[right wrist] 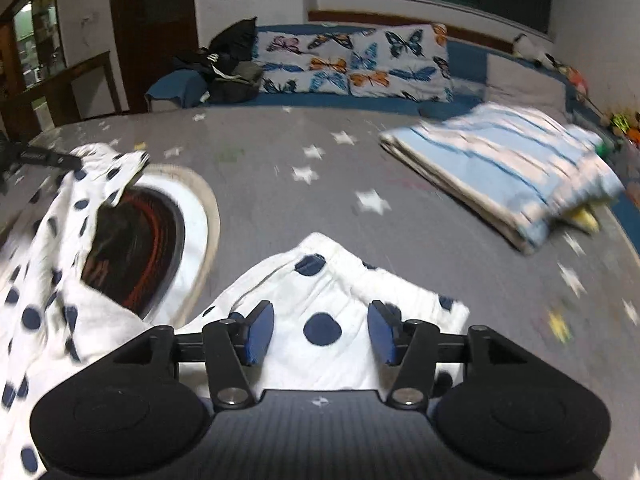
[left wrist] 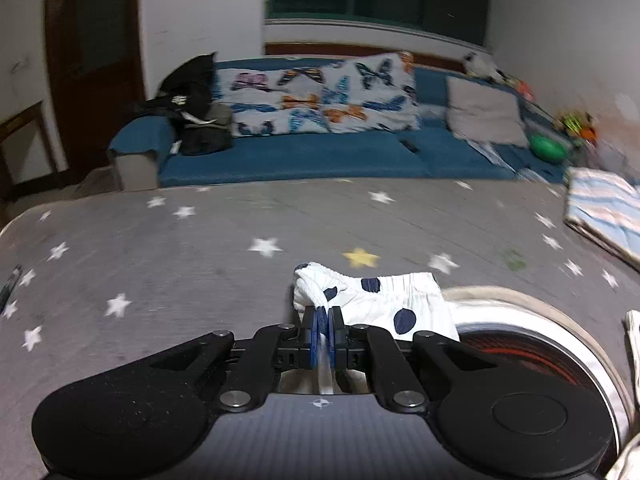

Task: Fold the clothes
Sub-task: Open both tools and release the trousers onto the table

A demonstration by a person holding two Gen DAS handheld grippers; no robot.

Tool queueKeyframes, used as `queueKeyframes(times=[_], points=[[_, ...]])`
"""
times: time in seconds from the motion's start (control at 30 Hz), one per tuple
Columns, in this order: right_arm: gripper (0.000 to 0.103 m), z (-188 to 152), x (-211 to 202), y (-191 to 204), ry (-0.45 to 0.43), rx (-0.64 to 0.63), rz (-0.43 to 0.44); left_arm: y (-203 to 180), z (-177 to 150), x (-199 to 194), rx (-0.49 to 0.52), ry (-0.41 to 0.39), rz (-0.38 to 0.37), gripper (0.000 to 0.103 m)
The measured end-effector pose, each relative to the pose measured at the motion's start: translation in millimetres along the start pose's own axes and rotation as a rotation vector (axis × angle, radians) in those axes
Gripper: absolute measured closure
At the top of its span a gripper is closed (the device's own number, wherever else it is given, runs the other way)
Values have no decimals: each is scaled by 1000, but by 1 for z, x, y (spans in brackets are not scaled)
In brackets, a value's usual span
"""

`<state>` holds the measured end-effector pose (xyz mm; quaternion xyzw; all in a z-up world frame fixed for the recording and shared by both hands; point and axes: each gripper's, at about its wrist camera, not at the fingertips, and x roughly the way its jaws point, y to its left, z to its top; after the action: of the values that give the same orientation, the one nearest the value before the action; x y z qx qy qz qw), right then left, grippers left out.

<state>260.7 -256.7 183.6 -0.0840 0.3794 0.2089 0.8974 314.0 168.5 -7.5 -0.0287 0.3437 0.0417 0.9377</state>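
Observation:
A white garment with navy dots [left wrist: 376,304] lies bunched on the grey star-print cover [left wrist: 200,248]. My left gripper [left wrist: 323,322] is shut on an edge of it, the cloth pinched between the blue pads [left wrist: 318,330]. In the right wrist view the same dotted garment [right wrist: 320,300] spreads below my right gripper [right wrist: 321,330], whose blue pads [right wrist: 260,332] stand apart above the cloth without pressing it. Another part of the garment [right wrist: 48,248] is drawn up at the left, where the tip of the left gripper shows at the frame's edge.
A round white-rimmed object with a dark red-lined hollow [right wrist: 160,216] lies on the cover beside the garment. A folded blue-and-white striped blanket [right wrist: 504,172] sits at the right. Behind stands a blue sofa [left wrist: 300,156] with butterfly pillows [left wrist: 320,96] and a dark bag.

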Motion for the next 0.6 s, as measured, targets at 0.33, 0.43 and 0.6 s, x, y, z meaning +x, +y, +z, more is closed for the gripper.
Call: queueKeyframes(times=[0.33,0.43,0.6], points=[[45,64,48,-10,-61,6,8,21,8,-6,34,-29,95,88],[45,67,42,-9,-23,-18,-11,6,16,-6,72,-35,48,88],[45,62,49,-3,55,-80,-18,-16,21,11,140,10,-32,89]])
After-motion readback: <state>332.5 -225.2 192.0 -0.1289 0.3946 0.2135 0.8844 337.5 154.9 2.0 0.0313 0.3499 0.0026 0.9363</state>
